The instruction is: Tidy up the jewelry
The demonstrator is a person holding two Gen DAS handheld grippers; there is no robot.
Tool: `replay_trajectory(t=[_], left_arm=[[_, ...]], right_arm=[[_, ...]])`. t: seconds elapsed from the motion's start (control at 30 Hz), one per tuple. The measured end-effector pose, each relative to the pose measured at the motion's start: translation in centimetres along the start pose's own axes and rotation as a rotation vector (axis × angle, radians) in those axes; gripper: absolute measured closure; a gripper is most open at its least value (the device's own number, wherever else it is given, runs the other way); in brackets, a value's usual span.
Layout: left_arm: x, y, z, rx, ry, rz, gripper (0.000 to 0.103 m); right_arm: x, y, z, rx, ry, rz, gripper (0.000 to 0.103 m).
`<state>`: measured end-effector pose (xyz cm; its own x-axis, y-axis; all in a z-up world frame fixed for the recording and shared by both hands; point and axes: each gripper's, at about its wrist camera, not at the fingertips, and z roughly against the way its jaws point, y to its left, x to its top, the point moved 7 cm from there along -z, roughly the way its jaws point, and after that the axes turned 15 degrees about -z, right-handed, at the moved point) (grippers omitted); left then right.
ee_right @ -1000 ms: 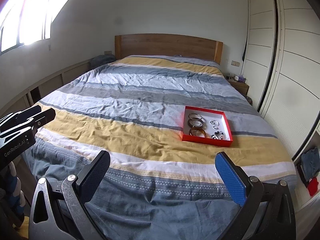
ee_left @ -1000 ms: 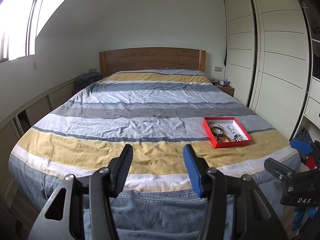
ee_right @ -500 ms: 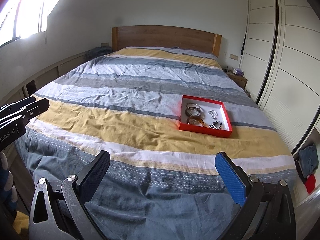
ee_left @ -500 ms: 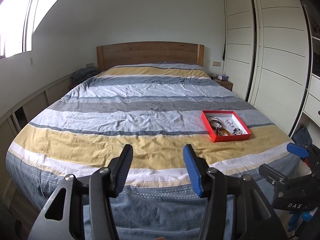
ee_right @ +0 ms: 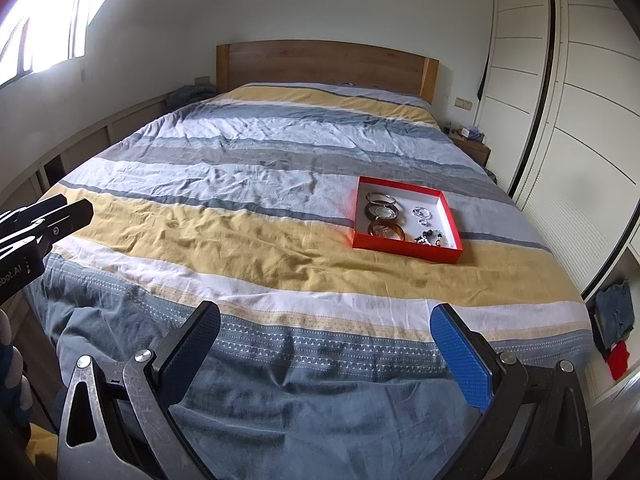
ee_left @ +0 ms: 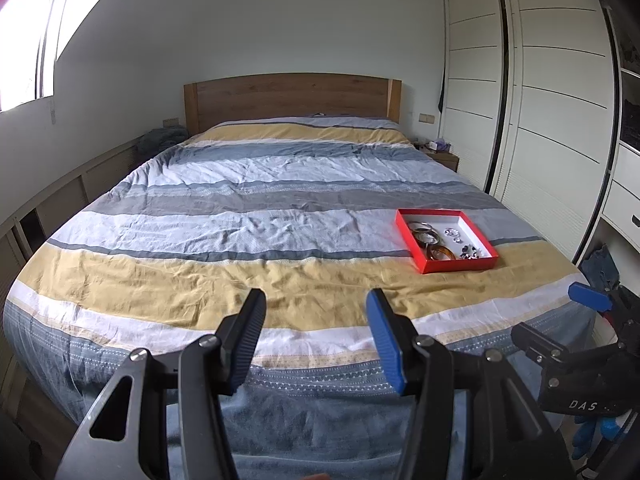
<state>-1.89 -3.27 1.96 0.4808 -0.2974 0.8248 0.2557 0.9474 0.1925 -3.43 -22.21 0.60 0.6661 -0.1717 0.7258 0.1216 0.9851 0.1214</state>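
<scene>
A red tray (ee_left: 459, 265) (ee_right: 404, 252) with a white floor lies on the right side of the striped bed. In it are three bangles (ee_right: 383, 218) on the left and small silver rings and dark beaded pieces (ee_right: 429, 236) on the right. My left gripper (ee_left: 316, 330) is open and empty, above the foot of the bed, left of and nearer than the tray. My right gripper (ee_right: 326, 346) is wide open and empty, above the foot of the bed, well short of the tray.
The bed (ee_left: 248, 200) with a wooden headboard (ee_left: 292, 98) fills the room's middle. White wardrobe doors (ee_left: 556, 92) line the right wall. A nightstand (ee_right: 470, 146) stands at the back right. Clothes (ee_right: 614, 308) lie on the floor at right.
Both grippers have moved forward and tilted down toward the bed, so the tray sits closer in both views. The jaws have not changed.
</scene>
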Motion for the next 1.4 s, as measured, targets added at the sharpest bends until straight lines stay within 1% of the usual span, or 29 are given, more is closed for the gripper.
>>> replay_trajectory(t=[0.63,0.93,1.4], left_arm=[[-0.6,-0.5,-0.9,-0.019,0.015,-0.011,0.053],[-1.0,-1.0,-1.5,-0.027,0.027,-0.025,0.053],[-1.6,-1.1,-2.3,-0.035,0.043,-0.027,0.053]], right_arm=[[-0.2,-0.4,-0.5,-0.017,0.004,-0.004,0.000],[0.1,-1.0,-0.4,-0.024,-0.010,-0.021,0.000],[-0.4,-0.6,-1.2,-0.021,0.015,-0.025,0.000]])
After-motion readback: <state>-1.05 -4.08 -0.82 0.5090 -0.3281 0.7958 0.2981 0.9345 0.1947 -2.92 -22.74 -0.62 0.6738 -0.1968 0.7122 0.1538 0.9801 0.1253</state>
